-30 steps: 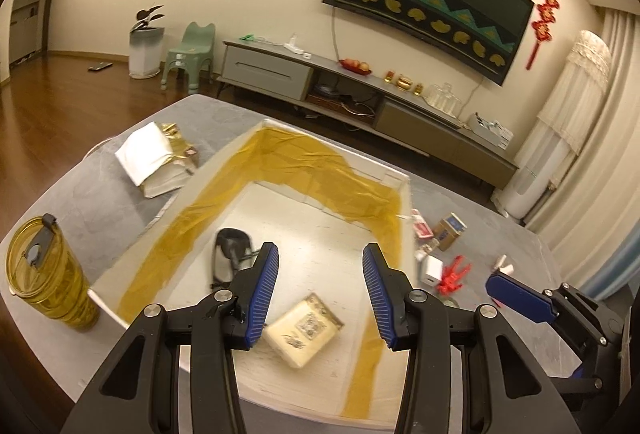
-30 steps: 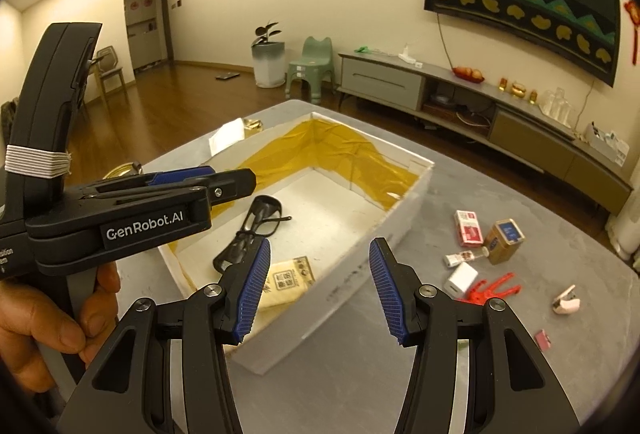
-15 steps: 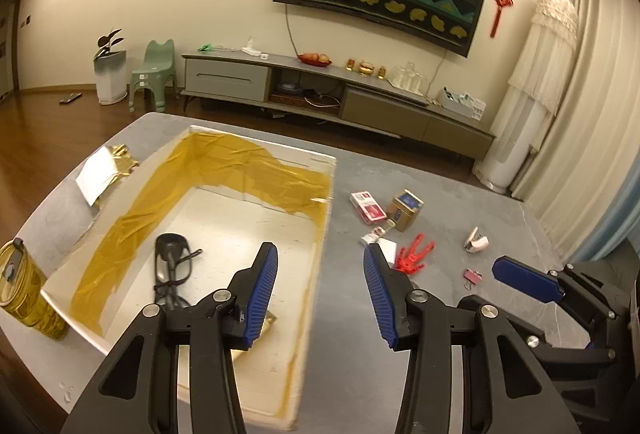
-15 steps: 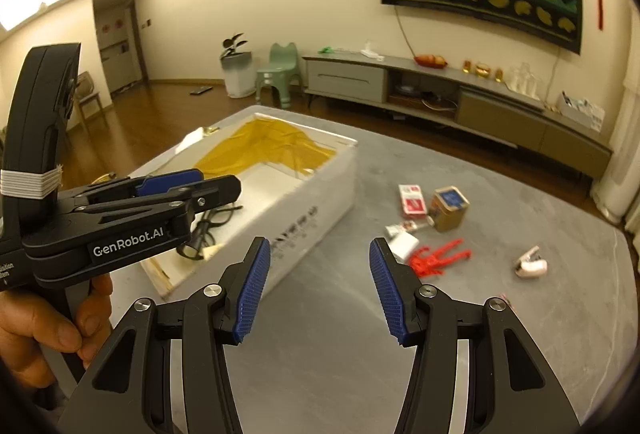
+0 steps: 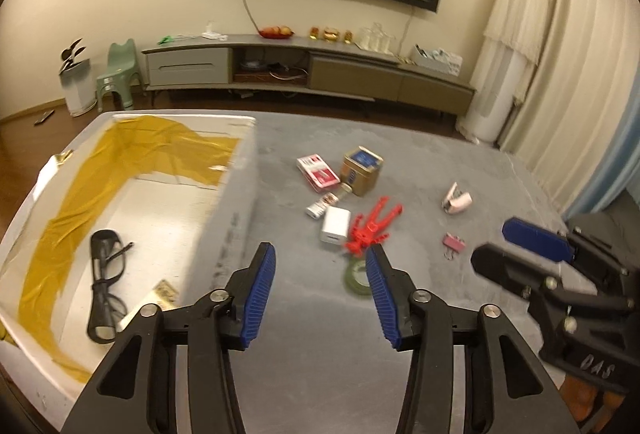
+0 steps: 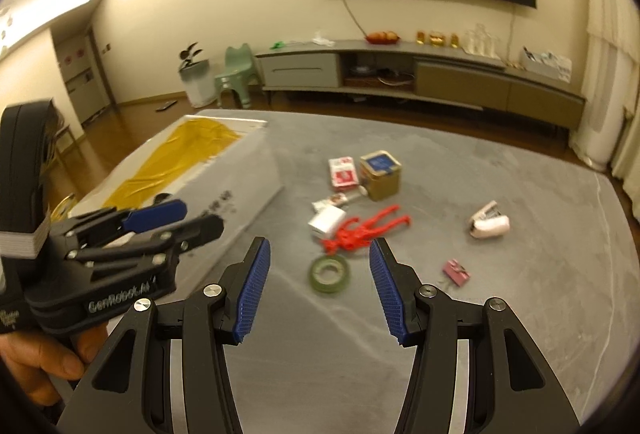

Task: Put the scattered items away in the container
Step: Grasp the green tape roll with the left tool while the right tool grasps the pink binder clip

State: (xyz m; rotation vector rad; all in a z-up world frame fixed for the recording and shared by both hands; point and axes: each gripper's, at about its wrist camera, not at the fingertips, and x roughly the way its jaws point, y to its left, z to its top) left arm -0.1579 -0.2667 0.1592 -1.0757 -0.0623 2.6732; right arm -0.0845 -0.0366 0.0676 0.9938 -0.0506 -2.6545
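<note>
Both grippers are open and hold nothing. My left gripper (image 5: 320, 266) hovers over the grey tabletop just right of the white, gold-lined box (image 5: 236, 170), which holds black glasses (image 5: 104, 274) and a small packet (image 5: 164, 292). A green tape roll (image 6: 330, 274) lies just beyond my right gripper (image 6: 320, 254). Farther out lie a red plastic toy (image 6: 364, 230), a white charger (image 6: 326, 220), a small bottle (image 5: 324, 204), a red card pack (image 6: 343, 172), a gold tin (image 6: 379, 174), a pink stapler (image 6: 490, 222) and a pink binder clip (image 6: 456, 271).
A person's hand (image 6: 36, 362) holds the left gripper's handle at lower left of the right wrist view. The right gripper (image 5: 500, 248) shows at the right edge of the left wrist view. A TV cabinet (image 5: 312, 70), green stool and curtains stand beyond the table.
Both grippers have swung right, away from over the box and toward the scattered items. The tape roll has come into view between them. Both stayed open.
</note>
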